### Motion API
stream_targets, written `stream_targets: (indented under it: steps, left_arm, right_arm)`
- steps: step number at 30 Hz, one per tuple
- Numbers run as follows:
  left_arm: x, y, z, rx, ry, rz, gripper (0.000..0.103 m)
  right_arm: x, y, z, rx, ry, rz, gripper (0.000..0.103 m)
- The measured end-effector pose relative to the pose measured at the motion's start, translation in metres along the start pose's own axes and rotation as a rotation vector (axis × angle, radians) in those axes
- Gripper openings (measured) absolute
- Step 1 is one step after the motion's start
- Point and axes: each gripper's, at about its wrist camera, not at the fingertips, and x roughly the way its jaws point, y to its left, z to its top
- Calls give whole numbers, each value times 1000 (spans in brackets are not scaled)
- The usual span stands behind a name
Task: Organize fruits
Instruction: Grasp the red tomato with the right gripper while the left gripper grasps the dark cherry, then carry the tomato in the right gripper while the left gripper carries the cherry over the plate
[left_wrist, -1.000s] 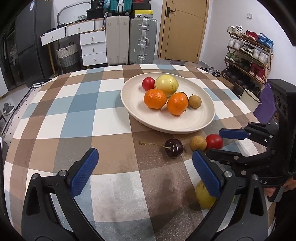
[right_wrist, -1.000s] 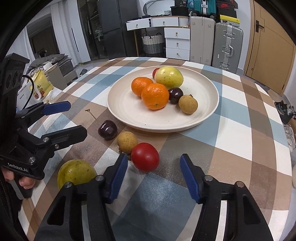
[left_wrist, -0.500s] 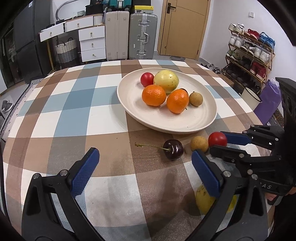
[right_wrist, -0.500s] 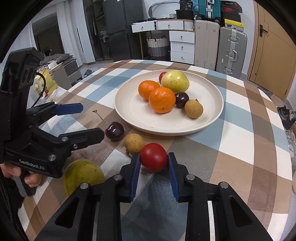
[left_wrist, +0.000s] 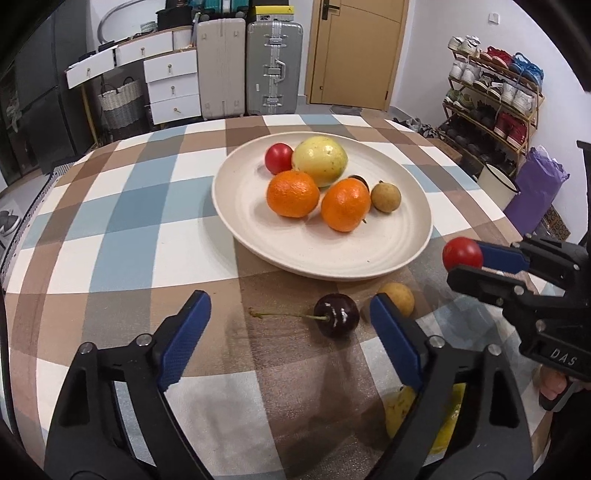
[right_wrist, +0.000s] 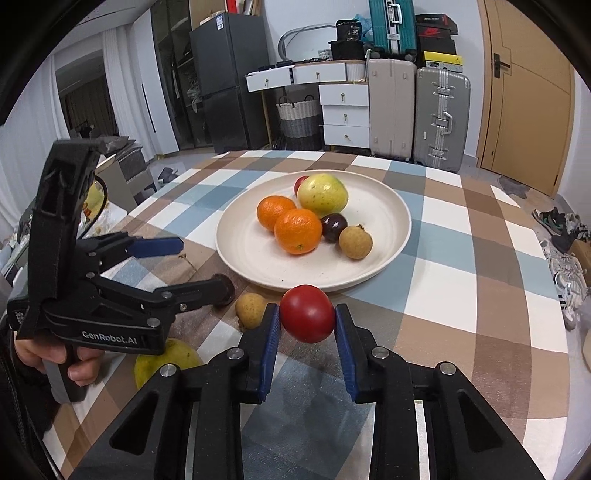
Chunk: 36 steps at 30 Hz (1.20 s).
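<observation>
- Looking through the left wrist view first: the left gripper (left_wrist: 284, 325) has its blue pads apart, and they've just been closing in a bit. The dark cherry (left_wrist: 337, 315) sits on the checked tablecloth (left_wrist: 122, 206) between them, closer to the right pad, and nothing's pressing on it. Its stem points off to the left.
- Just right of the cherry there's a small tan longan (left_wrist: 398, 297), partly tucked behind the right pad. A yellow fruit (left_wrist: 402, 410) lies nearer still, mostly hidden under that same finger.
- Farther back is the cream plate (left_wrist: 258, 236) with a red tomato, a big yellow-green fruit, two oranges, a dark fruit peeking out behind them and another tan longan, all bunched together.
- On the right side the right gripper (left_wrist: 466, 260) comes in clamped on a red cherry tomato (left_wrist: 461, 253), lifted off the cloth near the plate's right rim.
- Over in the right wrist view: the right gripper (right_wrist: 307, 325) is squeezed onto the red cherry tomato (right_wrist: 307, 313), both blue pads pushed against its sides, held up in front of the plate's near edge (right_wrist: 240, 258).
- The loose longan (right_wrist: 250, 309) sits on the cloth just left of those pads, and the yellow fruit (right_wrist: 177, 360) is near left, half under the other tool.
- The left gripper (right_wrist: 201, 264) shows at left with its fingers spread, a hand (right_wrist: 55, 360) wrapped round its handle. The cherry (right_wrist: 226, 300) is barely visible behind its near finger.
</observation>
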Motion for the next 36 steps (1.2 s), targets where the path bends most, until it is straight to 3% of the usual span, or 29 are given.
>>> stream_targets:
  steps: [11,18,27,36]
  left_arm:
    - [7,-4,-4,6,34,-69,59]
    - [3,-4,-8,-7,30,-153,25]
    - [-7,-4,-11,0,-3,-129,24]
    - [-39,6,-10,-12,-111,-78,24]
  right_arm:
    - [-5,-6,0,29,-18,-9,30]
    - [-4,-8,0,33,-19,-10,30]
    - [-3,-9,-2,40,-21,-14,30]
    - [-10,-12,0,55,-52,-16,30]
